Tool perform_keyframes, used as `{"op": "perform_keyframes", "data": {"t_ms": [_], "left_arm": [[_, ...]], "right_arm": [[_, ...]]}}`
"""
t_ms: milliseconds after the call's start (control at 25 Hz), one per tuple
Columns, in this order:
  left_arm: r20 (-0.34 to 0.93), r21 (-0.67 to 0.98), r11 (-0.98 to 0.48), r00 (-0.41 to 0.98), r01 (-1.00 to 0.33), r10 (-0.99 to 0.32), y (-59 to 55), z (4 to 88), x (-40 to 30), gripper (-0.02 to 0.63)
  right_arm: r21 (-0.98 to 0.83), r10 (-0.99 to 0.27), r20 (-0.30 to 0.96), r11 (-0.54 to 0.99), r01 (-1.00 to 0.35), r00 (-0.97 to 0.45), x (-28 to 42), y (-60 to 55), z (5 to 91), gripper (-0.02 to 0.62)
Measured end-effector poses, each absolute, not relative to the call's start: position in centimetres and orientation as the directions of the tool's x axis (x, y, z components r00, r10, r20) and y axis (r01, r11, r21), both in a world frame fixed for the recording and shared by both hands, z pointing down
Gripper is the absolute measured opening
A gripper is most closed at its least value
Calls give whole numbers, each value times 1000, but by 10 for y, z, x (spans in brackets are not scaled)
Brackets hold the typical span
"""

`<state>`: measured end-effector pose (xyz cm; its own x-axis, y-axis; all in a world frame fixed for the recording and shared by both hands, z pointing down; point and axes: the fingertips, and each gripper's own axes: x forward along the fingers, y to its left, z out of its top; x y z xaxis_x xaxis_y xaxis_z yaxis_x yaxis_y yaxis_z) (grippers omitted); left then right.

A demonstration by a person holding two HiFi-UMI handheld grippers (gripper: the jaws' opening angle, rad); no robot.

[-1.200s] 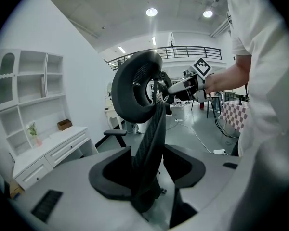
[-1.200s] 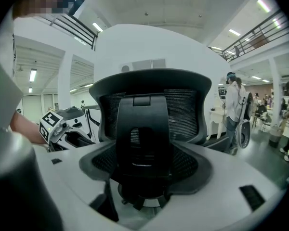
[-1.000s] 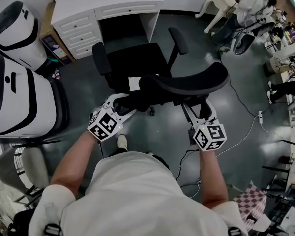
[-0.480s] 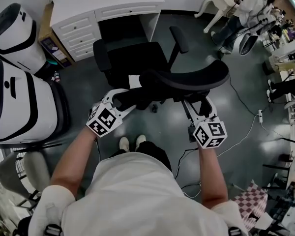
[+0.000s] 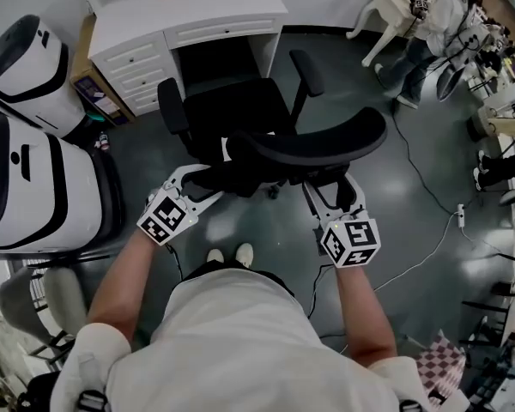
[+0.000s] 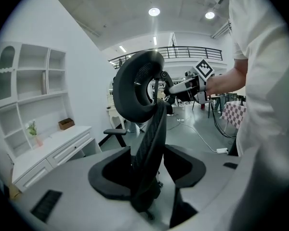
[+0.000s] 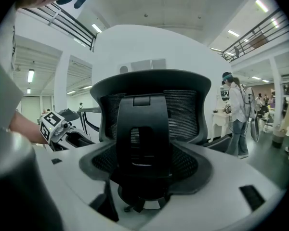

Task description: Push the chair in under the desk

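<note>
1. The black office chair [image 5: 240, 110] stands on the grey floor [image 5: 412, 187], facing the white tabletop [image 5: 189, 7]. The seat's front edge is at the mouth of the knee space beside the drawers [image 5: 137, 67]. The backrest and base are out in the open.
2. The left claw [image 5: 204, 183] sits at the left side of the backrest. Its jaws are spread wide, with the backrest's thin side edge standing between them. They straddle it rather than pinch it.
3. The right claw [image 5: 332, 191] is behind the backrest, towards its right. Its jaws are also wide apart, one on either side of the chair's central rear spine, with mesh visible between the spine and each pad. It is not clamped on anything.
4. The person stands directly behind the chair, with their shoes [image 5: 227, 254] just behind its base.
5. Two large white-and-black rounded units [image 5: 26, 170] stand to the left, and a cable [image 5: 412, 256] trails across the floor on the right.
</note>
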<state>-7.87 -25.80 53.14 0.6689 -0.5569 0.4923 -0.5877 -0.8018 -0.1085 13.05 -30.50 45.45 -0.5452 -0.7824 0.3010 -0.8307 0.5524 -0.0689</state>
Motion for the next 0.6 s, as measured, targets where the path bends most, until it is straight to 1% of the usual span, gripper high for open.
{"op": "perform_keyframes", "data": {"t_ms": [320, 600], "left_arm": [[487, -111, -771, 642, -627, -593, -287, 533, -87, 219], [485, -104, -778, 651, -620, -584, -308, 534, -102, 218]], "right_arm": [[-59, -782, 281, 564, -823, -556, 123, -335, 454, 324], [-57, -785, 282, 560, -826, -552, 107, -354, 455, 324]]}}
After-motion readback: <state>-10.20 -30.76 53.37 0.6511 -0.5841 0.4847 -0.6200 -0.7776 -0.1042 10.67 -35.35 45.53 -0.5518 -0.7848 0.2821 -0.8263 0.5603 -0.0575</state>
